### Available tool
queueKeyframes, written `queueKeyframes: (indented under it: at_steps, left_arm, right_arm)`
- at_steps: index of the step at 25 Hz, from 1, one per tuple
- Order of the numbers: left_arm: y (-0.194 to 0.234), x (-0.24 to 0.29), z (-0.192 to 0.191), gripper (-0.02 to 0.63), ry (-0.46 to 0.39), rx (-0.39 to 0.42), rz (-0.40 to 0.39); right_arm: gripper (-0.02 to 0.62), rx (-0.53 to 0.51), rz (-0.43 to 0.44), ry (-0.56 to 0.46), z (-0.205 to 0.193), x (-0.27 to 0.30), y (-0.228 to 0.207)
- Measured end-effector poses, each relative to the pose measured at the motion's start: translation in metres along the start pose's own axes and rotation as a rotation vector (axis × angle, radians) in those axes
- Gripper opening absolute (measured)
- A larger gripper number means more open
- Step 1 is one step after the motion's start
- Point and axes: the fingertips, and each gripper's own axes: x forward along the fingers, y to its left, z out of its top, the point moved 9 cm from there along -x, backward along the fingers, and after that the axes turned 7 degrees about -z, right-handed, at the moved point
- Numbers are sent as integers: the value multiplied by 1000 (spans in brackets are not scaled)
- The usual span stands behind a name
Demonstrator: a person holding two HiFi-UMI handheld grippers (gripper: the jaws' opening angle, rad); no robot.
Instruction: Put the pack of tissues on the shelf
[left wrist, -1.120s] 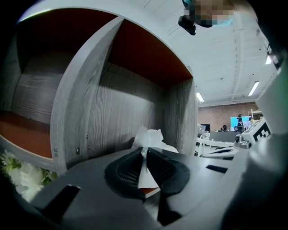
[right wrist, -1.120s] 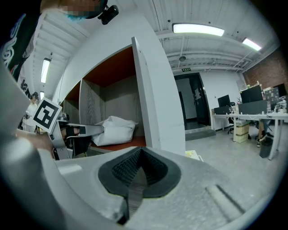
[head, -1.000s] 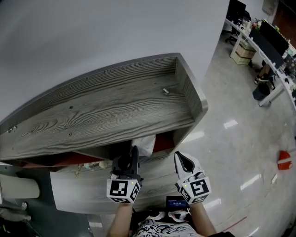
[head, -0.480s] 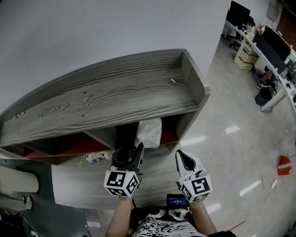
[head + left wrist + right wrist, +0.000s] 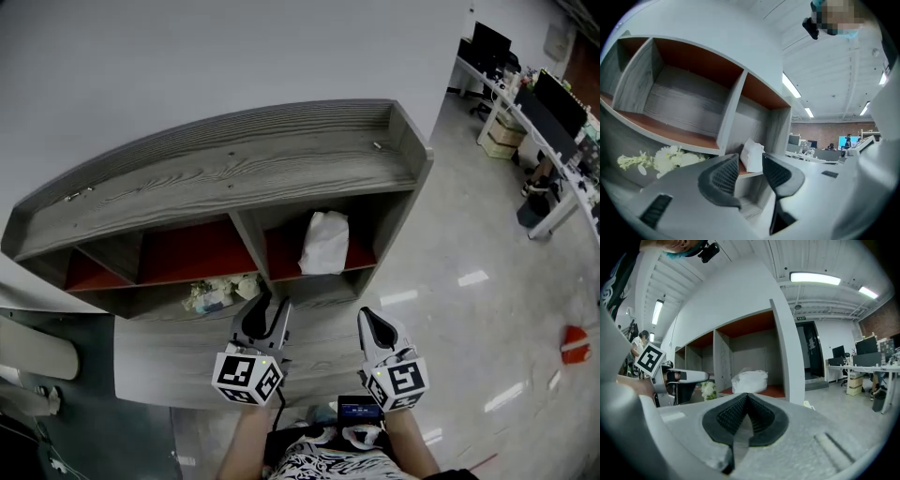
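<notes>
1. Nearest the camera, the right gripper (image 5: 372, 325) hung low in front of the person; its jaws were pressed together on nothing.
2. Beside it, the left gripper (image 5: 273, 307) had drawn back from the shelf (image 5: 234, 178); a second earlier it had been up at the compartment's mouth beside the white pack; now its jaws stood apart, easing slightly inward, with nothing between them.
3. Beyond the grippers, a cluster of pale flowers (image 5: 220, 292) lay one level lower and to the left; neither gripper touched it.
4. Farther in, the pack of tissues (image 5: 324, 242) stood by itself on the red floor of the right-hand compartment, well apart from both grippers; released and at rest, it suggested the placing was done, leaving only the withdrawal.
5. In the distance, office desks (image 5: 548, 112) with monitors lined the far wall across the glossy floor (image 5: 469, 309).
</notes>
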Motion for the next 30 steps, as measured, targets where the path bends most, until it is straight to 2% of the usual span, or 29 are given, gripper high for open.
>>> queueKeyframes:
  at_steps: [4, 7, 14, 21, 27, 30]
  left_arm:
    - [-10, -32, -1, 57, -13, 14, -9]
    - [-14, -53, -1, 21, -21, -1, -27]
    - [-43, -106, -19, 8, -6, -14, -58]
    - [-68, -152, -19, 6, -54, 14, -64]
    - [-73, -181, -29, 6, -75, -2, -86]
    - [-69, -188, -28, 7, -80, -47, -113]
  right_arm:
    - [3, -23, -13, -13, -1, -27, 20]
    - [3, -42, -21, -22, 1, -44, 35]
    - [3, -58, -52, -22, -8, -103, 64]
    - [4, -80, -61, -37, -13, -156, 86]
    - [5, -54, -74, -74, -18, -181, 99]
    - [4, -54, -60, -83, -17, -182, 105]
